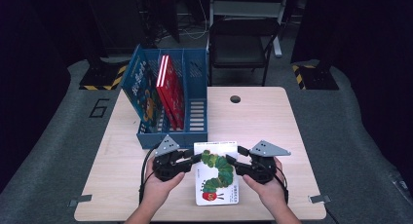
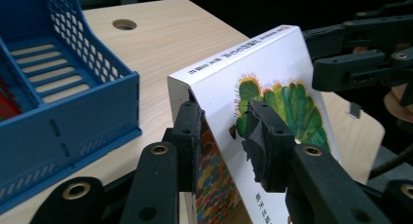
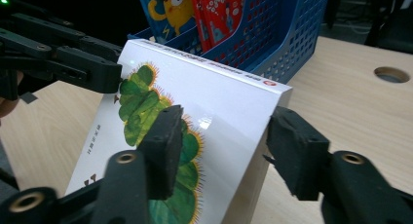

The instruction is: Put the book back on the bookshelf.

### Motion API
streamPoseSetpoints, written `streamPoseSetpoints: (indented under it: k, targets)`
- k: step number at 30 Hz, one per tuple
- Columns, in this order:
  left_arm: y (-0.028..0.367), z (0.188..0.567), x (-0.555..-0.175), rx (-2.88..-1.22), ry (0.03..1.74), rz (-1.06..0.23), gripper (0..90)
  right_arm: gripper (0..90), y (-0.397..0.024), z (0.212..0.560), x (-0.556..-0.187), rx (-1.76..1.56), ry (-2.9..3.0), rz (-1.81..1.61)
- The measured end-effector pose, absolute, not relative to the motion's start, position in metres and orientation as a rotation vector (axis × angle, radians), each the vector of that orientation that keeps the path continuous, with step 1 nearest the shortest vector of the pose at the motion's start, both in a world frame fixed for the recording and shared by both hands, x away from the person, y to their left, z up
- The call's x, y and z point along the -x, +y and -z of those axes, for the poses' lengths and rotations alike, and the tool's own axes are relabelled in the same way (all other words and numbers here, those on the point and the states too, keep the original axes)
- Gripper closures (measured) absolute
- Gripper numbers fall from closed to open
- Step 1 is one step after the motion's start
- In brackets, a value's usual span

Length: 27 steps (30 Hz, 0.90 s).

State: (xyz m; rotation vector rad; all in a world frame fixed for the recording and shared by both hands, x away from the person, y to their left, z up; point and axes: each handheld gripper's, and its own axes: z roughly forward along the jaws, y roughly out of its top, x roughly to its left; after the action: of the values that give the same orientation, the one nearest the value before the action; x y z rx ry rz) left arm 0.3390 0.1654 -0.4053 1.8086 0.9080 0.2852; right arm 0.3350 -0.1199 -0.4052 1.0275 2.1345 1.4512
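Book's (image 2: 272, 68) lower end (near the jaws) is cut off.

Three books (image 1: 217, 173) — two standing in one blue rack (image 1: 197, 134) — one table (image 1: 263, 117).

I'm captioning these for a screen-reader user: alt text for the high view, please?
Two hand-held tools, the left tool and the right tool, flank a white caterpillar picture book on a light wooden table. Behind it, a blue plastic file rack holds two books.

Dark room; grey floor (image 1: 58, 151); black chair (image 1: 242, 48), probably folding.
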Motion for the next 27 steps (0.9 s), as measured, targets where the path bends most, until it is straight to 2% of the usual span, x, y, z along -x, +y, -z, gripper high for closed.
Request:
streamPoseSetpoints:
  k: [9,16,21,27]
  targets:
    - [0.167,0.405,-0.338,-1.799,0.91,-0.289,76.5,62.9,-0.12,0.404,-0.332,-0.994,2.103,-1.393]
    - [0.169,0.406,-0.336,-1.807,0.9,-0.3,79.3,70.7,-0.122,0.405,-0.329,-0.967,2.092,-1.366]
    - [0.17,0.407,-0.334,-1.81,0.884,-0.296,80.6,70.5,-0.124,0.407,-0.327,-0.966,2.084,-1.383]
    - [0.171,0.408,-0.326,-1.794,0.883,-0.252,80.0,65.9,-0.128,0.409,-0.319,-0.953,2.105,-1.431]
